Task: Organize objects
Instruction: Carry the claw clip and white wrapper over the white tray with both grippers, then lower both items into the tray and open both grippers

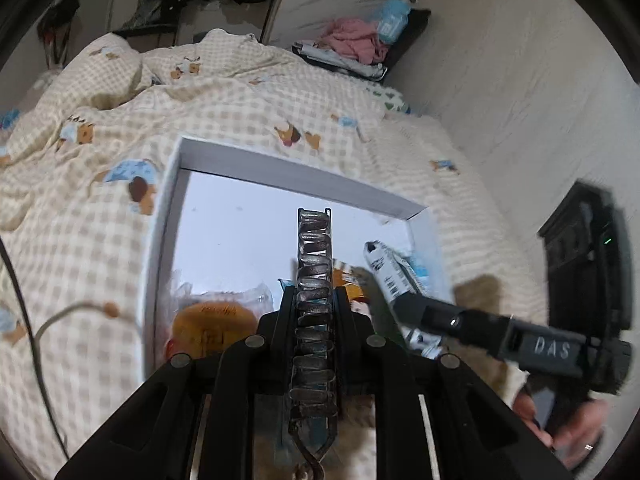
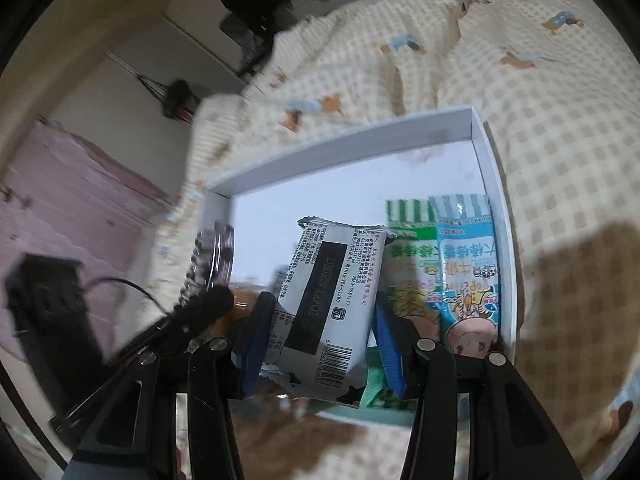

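Note:
A white open box (image 1: 296,168) lies on the checked quilt. My left gripper (image 1: 315,292) is shut on a thin dark snack packet (image 1: 314,248) with a crimped edge, seen edge-on above the box. My right gripper (image 2: 320,320), with blue pads, is shut on a white packet with black print (image 2: 332,280), hanging over the box's near part. That packet (image 1: 386,264) and the right gripper (image 1: 412,304) show at the right of the left wrist view. In the box (image 2: 340,148) lie a green packet (image 2: 412,256), a blue packet (image 2: 468,264) and a wrapped orange bun (image 1: 216,320).
The quilt (image 1: 240,100) is rumpled around the box. A grey cable (image 1: 60,316) trails over it at the left. A dark stand with pink clothes (image 1: 356,40) and a blue bottle (image 1: 394,16) is by the far wall. A person's hand (image 1: 568,420) holds the right gripper.

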A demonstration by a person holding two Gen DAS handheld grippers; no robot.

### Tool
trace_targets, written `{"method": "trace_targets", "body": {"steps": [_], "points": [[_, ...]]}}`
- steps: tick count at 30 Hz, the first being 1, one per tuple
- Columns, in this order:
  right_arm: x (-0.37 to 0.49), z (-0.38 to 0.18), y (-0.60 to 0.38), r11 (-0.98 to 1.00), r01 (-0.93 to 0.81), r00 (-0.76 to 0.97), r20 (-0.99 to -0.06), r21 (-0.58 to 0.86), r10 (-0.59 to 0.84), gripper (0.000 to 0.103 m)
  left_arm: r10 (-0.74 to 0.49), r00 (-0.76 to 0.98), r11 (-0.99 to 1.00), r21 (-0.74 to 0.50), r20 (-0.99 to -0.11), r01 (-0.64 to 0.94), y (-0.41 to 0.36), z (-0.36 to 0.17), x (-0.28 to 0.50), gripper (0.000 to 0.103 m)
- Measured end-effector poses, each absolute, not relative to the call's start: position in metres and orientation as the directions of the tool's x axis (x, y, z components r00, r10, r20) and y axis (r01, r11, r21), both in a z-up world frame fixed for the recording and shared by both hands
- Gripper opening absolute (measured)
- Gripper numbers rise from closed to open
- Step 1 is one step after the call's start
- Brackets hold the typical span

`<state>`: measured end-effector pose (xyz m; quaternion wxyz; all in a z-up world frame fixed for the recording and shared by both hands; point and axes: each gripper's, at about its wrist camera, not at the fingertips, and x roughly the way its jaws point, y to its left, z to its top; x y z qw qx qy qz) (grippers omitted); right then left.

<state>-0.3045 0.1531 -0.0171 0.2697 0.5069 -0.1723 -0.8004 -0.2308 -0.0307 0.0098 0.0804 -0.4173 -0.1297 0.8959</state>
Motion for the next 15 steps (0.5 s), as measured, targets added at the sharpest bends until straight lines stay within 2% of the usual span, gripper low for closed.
{"method": "trace_targets", "body": {"steps": [3,5,8,9,10,11,12,15], "points": [[-0.306,-0.027,0.142,-0.83,0.269,-0.338,-0.759,0.489,-0.557,0.05,0.192,-0.633,-0.972,-0.236,-0.75,-0.016,-0.024,-0.006,-0.236,0.019],[-0.306,-0.03,0.137,-0.843,0.282,-0.336,-0.776,0.458,-0.534,0.051,0.18,-0.625,-0.972,-0.235,-0.759,0.006,-0.024,-0.013,-0.239,0.02],[-0.304,-0.027,0.137,-0.84,0.299,-0.335,-0.774,0.453,-0.537,0.052,0.188,-0.627,-0.969,-0.247,-0.756,0.007,-0.028,-0.01,-0.234,0.042],[-0.301,-0.024,0.14,-0.833,0.306,-0.34,-0.765,0.46,-0.547,0.055,0.189,-0.638,-0.969,-0.247,-0.746,0.002,-0.027,-0.004,-0.228,0.047],[-0.298,-0.02,0.142,-0.828,0.311,-0.346,-0.756,0.467,-0.556,0.063,0.18,-0.65,-0.971,-0.241,-0.738,0.005,-0.027,0.001,-0.223,0.052],[-0.293,-0.014,0.148,-0.817,0.321,-0.357,-0.738,0.479,-0.573,0.063,0.161,-0.662,-0.974,-0.225,-0.732,0.011,-0.027,0.005,-0.217,0.064],[-0.289,-0.009,0.151,-0.808,0.33,-0.36,-0.727,0.488,-0.585,0.063,0.139,-0.68,-0.979,-0.201,-0.72,0.013,-0.027,0.012,-0.209,0.071],[-0.273,0.004,0.16,-0.792,0.351,-0.35,-0.715,0.499,-0.605,0.063,0.129,-0.712,-0.984,-0.177,-0.69,-0.007,-0.029,0.026,-0.184,0.075]]}}
